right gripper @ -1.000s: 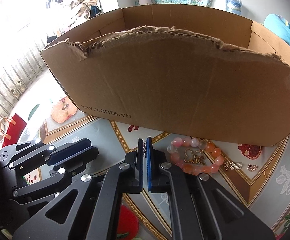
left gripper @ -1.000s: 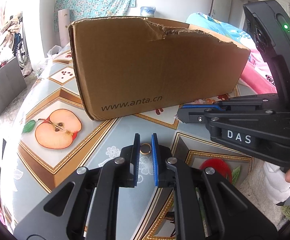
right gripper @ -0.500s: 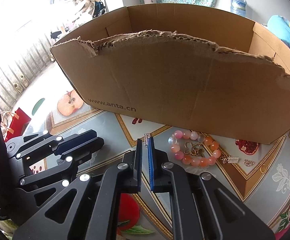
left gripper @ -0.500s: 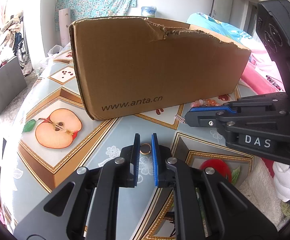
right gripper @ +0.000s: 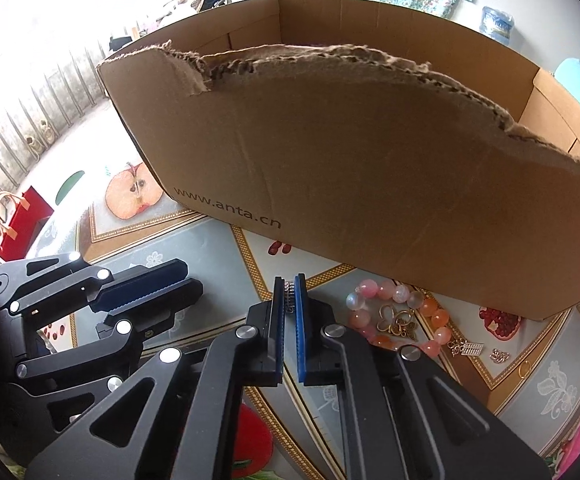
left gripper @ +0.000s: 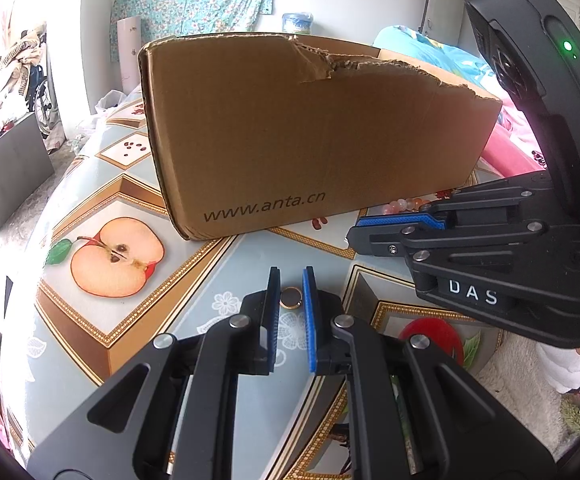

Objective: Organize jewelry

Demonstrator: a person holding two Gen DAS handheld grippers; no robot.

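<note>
The left gripper (left gripper: pixel 291 286) clamps a small round gold ring (left gripper: pixel 292 297) between narrow jaws, just above the fruit-patterned tablecloth (left gripper: pixel 102 312). The right gripper (right gripper: pixel 289 294) pinches a small silver studded piece (right gripper: pixel 289 295) at its fingertips, jaws nearly together. Just right of it lie a pink and orange beaded bracelet (right gripper: pixel 394 292), gold charms (right gripper: pixel 398 320) and smaller trinkets (right gripper: pixel 468 347). Ahead stands the torn brown cardboard box (right gripper: pixel 370 184). The step looks like carrying: next, each piece likely needs lifting over the ragged front wall and releasing inside.
</note>
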